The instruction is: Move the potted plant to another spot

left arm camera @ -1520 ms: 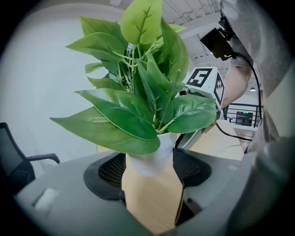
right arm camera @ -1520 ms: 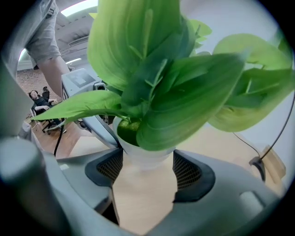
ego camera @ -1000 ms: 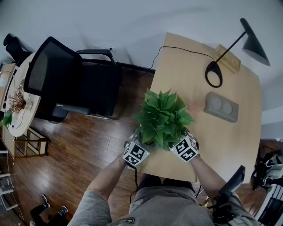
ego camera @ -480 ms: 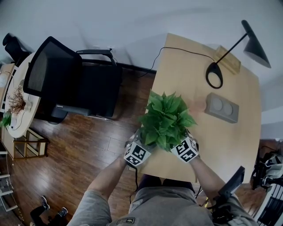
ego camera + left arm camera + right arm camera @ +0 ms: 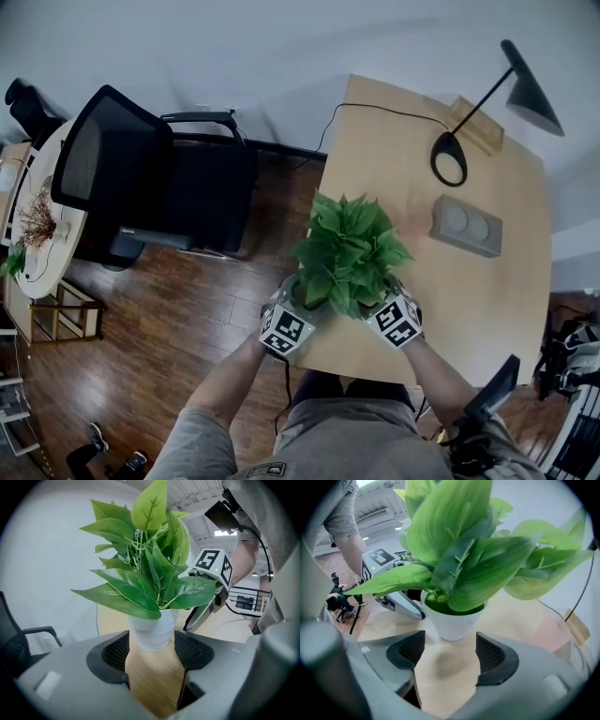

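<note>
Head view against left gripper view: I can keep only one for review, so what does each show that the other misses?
Only the head view: the desk lamp, the grey box and the wood floor. Only the left gripper view: the white pot standing on the table between the jaws of the left hand-held gripper, which have just been closing; whether the pads press it is unclear. Both: the plant's leaves, the wooden table, the black chair.

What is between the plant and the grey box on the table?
Nothing stands there. In the head view only bare wooden table, with a faint pinkish patch, lies between the potted plant and the grey box.
</note>
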`<action>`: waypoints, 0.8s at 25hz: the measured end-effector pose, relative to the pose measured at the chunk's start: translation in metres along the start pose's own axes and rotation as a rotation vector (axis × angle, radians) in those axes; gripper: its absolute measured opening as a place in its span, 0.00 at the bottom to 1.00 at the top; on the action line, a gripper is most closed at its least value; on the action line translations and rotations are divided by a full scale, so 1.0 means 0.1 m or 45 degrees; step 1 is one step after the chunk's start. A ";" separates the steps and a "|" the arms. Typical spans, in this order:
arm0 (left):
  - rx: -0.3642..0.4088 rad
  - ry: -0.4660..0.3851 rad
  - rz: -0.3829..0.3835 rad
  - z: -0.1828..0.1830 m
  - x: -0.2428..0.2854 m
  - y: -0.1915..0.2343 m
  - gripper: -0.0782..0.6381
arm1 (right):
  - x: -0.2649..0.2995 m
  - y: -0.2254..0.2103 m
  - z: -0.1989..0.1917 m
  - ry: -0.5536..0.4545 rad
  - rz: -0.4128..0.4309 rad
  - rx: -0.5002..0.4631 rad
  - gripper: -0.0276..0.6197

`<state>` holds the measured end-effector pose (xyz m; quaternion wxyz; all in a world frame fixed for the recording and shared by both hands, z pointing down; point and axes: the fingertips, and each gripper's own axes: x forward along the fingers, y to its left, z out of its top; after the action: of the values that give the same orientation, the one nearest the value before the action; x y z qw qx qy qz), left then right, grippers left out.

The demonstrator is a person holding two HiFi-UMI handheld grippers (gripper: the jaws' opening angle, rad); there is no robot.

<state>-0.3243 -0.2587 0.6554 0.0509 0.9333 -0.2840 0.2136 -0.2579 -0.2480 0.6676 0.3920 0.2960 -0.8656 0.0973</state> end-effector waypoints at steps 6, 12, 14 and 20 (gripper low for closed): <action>-0.012 0.012 0.048 -0.04 -0.22 -0.12 0.50 | -0.18 0.15 -0.06 -0.032 0.001 0.017 0.58; -0.099 -0.033 0.154 0.05 -0.55 -0.47 0.45 | -0.52 0.41 -0.17 -0.116 0.032 0.059 0.58; -0.126 -0.046 0.190 0.08 -0.68 -0.67 0.43 | -0.69 0.57 -0.20 -0.163 0.055 0.066 0.58; -0.177 -0.119 0.319 0.28 -1.07 -1.32 0.32 | -1.27 1.07 -0.33 -0.310 0.133 0.073 0.47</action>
<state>-0.3213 -0.1004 0.5882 0.0753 0.8938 -0.4143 0.1545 -0.2346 -0.0931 0.6027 0.2699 0.2714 -0.9178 0.1056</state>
